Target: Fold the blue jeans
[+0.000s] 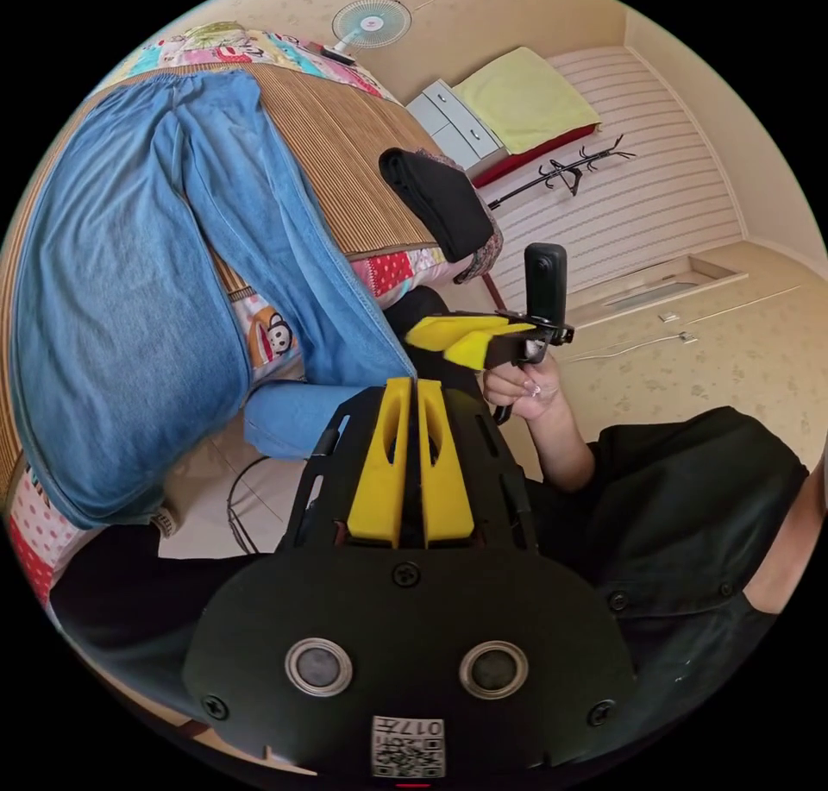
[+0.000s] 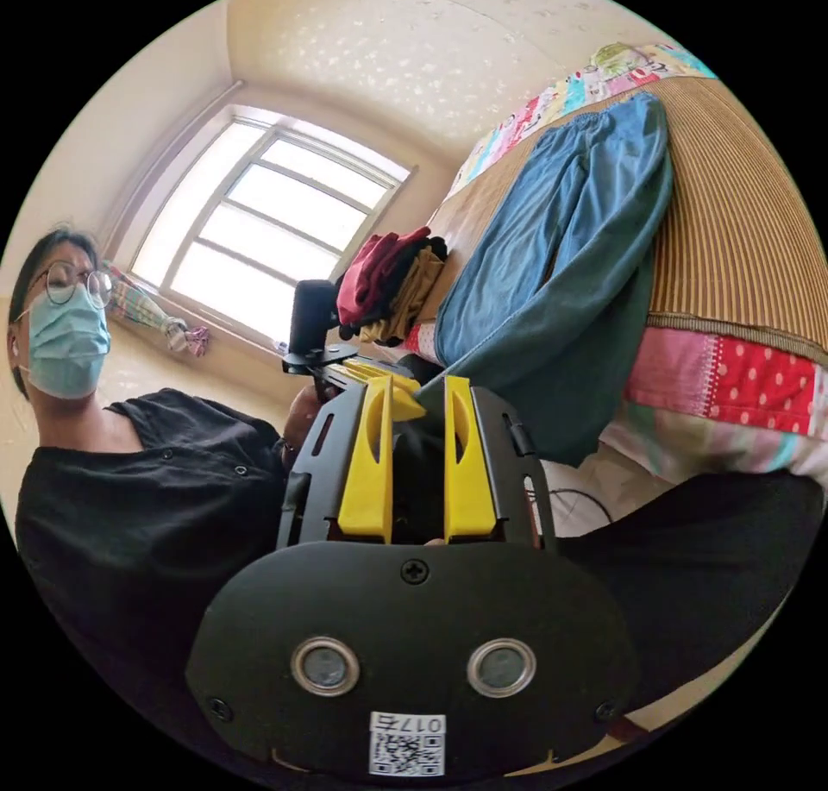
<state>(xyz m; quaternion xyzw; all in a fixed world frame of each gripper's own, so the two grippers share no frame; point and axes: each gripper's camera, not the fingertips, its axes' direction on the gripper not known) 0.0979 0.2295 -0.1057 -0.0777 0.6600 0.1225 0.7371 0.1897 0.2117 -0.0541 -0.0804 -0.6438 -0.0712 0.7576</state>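
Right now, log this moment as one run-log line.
jeans: spread on mat, legs hanging off bed edge | left gripper: shut, empty | right gripper: open, empty | fold: not started

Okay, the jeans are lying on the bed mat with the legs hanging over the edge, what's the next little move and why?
Probably bring the left gripper to the nearer hanging leg hem of the blue jeans and open its jaws. They stand nearly closed on nothing, the right gripper holds no cloth either, and both legs droop off the woven mat.

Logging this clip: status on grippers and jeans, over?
Left gripper jaws shut, empty. Right gripper jaws open, empty. Blue jeans spread on the mat, legs hanging off the edge. Dark clothes pile beside them.
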